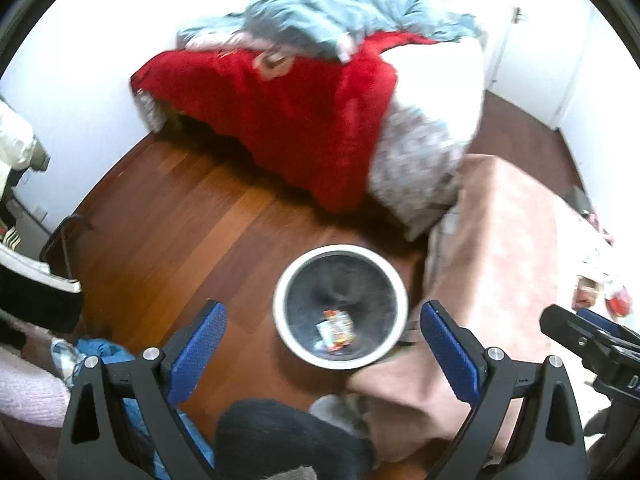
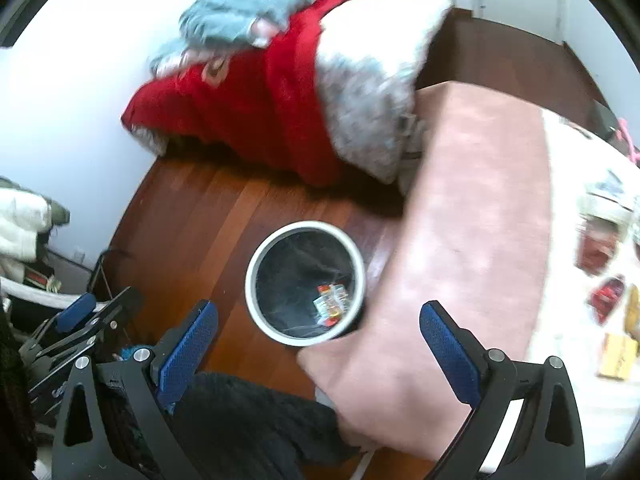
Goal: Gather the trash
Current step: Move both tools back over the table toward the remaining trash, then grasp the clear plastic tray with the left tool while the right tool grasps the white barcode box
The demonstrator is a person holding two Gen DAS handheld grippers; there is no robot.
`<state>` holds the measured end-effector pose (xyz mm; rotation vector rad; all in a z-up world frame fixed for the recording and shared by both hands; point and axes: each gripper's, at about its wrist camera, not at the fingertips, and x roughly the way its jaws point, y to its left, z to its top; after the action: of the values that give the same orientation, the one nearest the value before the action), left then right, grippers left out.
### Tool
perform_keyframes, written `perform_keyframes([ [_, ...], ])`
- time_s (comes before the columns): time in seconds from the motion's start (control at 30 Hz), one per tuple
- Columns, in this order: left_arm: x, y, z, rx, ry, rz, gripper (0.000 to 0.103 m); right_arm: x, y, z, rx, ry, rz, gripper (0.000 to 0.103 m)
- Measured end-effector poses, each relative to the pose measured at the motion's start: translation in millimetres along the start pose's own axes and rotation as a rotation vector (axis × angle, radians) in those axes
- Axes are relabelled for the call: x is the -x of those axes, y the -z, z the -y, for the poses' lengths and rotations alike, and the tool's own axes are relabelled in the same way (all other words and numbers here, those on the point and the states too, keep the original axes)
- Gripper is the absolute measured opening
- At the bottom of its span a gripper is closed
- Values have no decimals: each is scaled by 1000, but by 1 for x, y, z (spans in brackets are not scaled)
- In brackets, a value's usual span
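A round bin (image 1: 280,308) with a white rim and dark inside stands on the wooden floor; it also shows in the right wrist view (image 2: 252,276). Crumpled wrappers (image 1: 336,330) lie at its bottom, also seen in the right wrist view (image 2: 330,304). My left gripper (image 1: 322,334) is open and empty, held above the bin. My right gripper (image 2: 318,334) is open and empty, above the bin's near edge. More wrappers and a yellow packet (image 2: 618,354) lie on the white surface at the right, with red pieces (image 1: 618,300) at the far right of the left wrist view.
A bed with a red blanket (image 1: 288,120) and a grey-blue cover (image 1: 320,12) stands behind the bin. A pink cloth (image 2: 472,216) drapes the surface on the right. Clothes (image 1: 96,356) lie on the floor at the left. A dark-clothed knee (image 2: 248,432) is below the grippers.
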<state>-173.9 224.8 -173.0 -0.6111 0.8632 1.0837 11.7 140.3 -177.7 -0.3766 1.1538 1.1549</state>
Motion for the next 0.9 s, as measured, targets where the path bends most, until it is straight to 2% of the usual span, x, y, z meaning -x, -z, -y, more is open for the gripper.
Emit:
perform_keyframes([
  [0.07, -1, 8, 29, -27, 23, 2, 99, 20, 5, 28, -22, 33, 12, 102],
  [0.13, -9, 16, 56, -50, 49, -29, 99, 34, 13, 62, -42, 84, 14, 102],
  [0.3, -52, 46, 154, -111, 144, -163, 99, 63, 35, 180, -144, 281, -15, 102],
  [0.47, -82, 72, 274, -180, 273, -332, 99, 79, 46, 304, -170, 490, -106, 102],
  [0.63, -111, 97, 355, -193, 299, -484, 99, 69, 55, 386, -178, 494, -202, 98],
  [0.73, -128, 107, 382, -175, 285, -556, 98, 57, 57, 405, -111, 516, -247, 98],
  [0.83, -134, 109, 389, -135, 281, -547, 96, 44, 57, 417, -34, 531, -281, 98],
  [0.87, -133, 107, 388, -126, 272, -519, 87, 39, 56, 421, -17, 529, -289, 98],
  [0.9, -133, 106, 388, -123, 257, -504, 83, 36, 54, 424, -6, 524, -296, 98],
])
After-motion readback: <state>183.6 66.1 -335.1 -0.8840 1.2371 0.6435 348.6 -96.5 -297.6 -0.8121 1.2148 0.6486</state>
